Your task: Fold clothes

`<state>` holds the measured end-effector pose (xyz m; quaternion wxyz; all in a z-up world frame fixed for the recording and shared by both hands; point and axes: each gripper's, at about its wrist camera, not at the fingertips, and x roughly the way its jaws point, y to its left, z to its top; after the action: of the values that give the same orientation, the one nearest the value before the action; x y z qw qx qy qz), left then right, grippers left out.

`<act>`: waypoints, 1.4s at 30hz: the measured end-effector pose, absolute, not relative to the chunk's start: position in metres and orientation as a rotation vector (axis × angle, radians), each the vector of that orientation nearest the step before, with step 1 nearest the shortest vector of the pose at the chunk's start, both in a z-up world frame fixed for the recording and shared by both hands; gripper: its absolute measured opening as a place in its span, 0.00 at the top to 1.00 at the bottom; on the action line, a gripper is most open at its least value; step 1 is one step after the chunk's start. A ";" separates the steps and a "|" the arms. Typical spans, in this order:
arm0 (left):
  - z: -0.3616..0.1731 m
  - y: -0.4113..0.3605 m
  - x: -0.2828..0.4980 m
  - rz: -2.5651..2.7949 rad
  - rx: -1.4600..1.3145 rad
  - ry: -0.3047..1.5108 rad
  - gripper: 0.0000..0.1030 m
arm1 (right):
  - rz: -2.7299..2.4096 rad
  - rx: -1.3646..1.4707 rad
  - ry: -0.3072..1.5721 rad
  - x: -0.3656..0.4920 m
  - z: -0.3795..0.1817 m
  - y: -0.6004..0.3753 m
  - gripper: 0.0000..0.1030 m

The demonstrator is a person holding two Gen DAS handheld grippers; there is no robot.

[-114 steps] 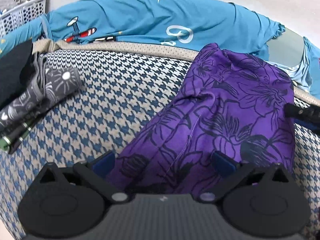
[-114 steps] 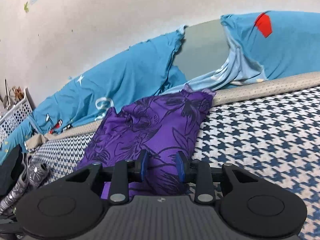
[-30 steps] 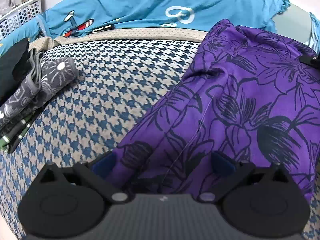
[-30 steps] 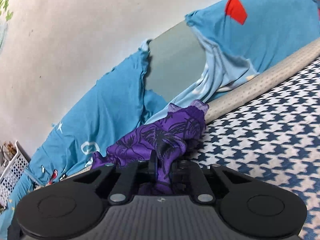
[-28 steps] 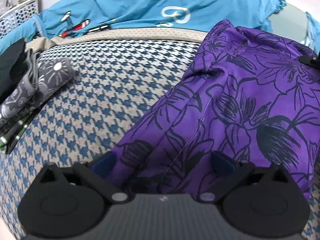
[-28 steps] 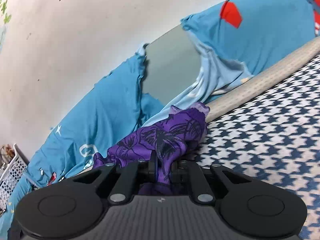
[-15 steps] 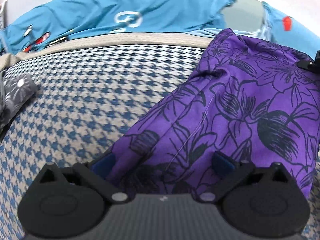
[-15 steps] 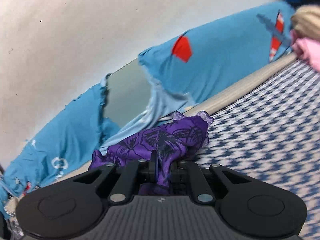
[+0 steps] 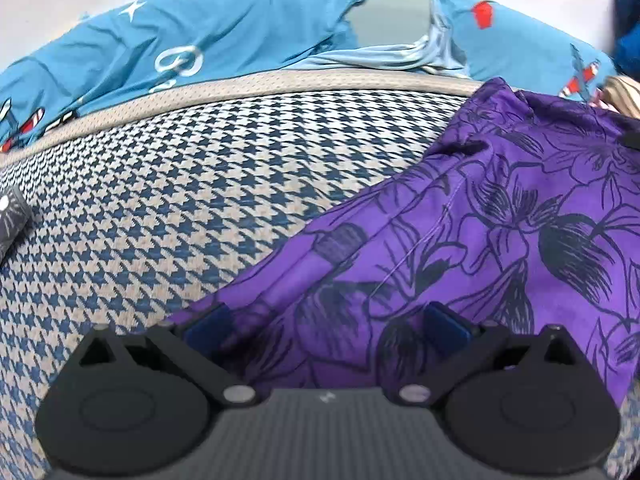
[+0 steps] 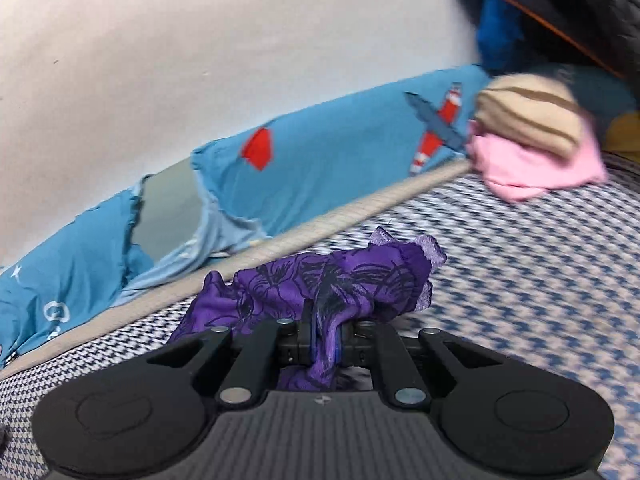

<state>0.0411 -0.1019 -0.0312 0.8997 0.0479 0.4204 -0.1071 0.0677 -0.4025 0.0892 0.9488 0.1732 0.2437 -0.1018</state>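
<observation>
Across the houndstooth bed (image 9: 208,184), right of frame, lies the purple floral thin-fabric garment (image 9: 500,240): light, limp, slippery. Right gripper (image 10: 325,340) jaws clenched on its bunched hem; left gripper (image 9: 326,324) jaws released, astride cloth. Grasp hems or corners.

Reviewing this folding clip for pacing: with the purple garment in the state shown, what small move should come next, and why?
Probably close the left tongs on the purple floral garment. The right tongs are already shut on a bunched edge of it, while the left pads stand wide apart with cloth between them and unpinched. Gripping both ends would let it be spread over the houndstooth cover.
</observation>
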 end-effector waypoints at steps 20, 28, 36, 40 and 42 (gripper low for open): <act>-0.029 -0.082 0.002 -0.183 0.065 0.886 0.00 | -0.153 0.588 0.542 0.010 0.053 -0.465 0.66; -0.031 -0.087 0.004 -0.192 0.083 0.886 0.00 | -0.169 0.783 0.588 0.021 0.044 -0.507 0.59; -0.033 -0.093 0.009 -0.199 0.084 0.885 0.00 | -0.121 0.981 0.617 0.043 0.029 -0.524 0.58; -0.033 -0.093 0.010 -0.203 0.085 0.885 0.00 | -0.144 1.038 0.644 0.053 0.020 -0.529 0.55; -0.034 -0.093 0.010 -0.204 0.084 0.885 0.00 | -0.142 1.088 0.652 0.058 0.014 -0.532 0.52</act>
<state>0.0101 -0.0928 -0.0337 0.8978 0.0406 0.4273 -0.0986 0.0578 -0.5322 0.0136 0.8032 0.5077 0.3045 -0.0665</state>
